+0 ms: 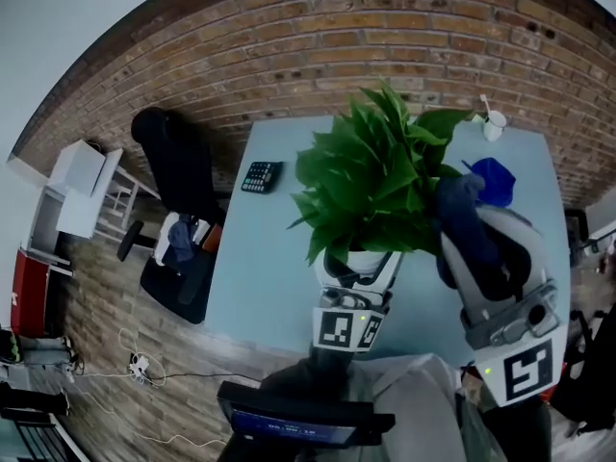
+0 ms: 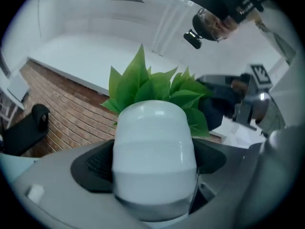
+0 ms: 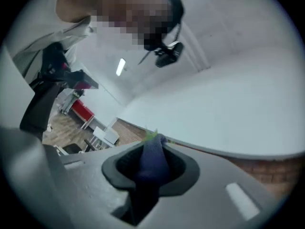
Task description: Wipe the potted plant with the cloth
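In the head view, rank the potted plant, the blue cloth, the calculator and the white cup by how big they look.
Largest to smallest:
1. potted plant, held near the camera, which inflates it
2. blue cloth, also near
3. calculator
4. white cup, only slightly smaller than the calculator

potted plant [image 1: 380, 176]: pot gripped by left gripper [image 1: 358, 269]
cloth [image 1: 460, 200]: right of leaves, in right gripper [image 1: 466, 231]
calculator [image 1: 261, 176]: far left on surface [image 1: 260, 277]

The pot [image 2: 155, 147] looks glossy (the cloth [image 3: 151, 161] matt).
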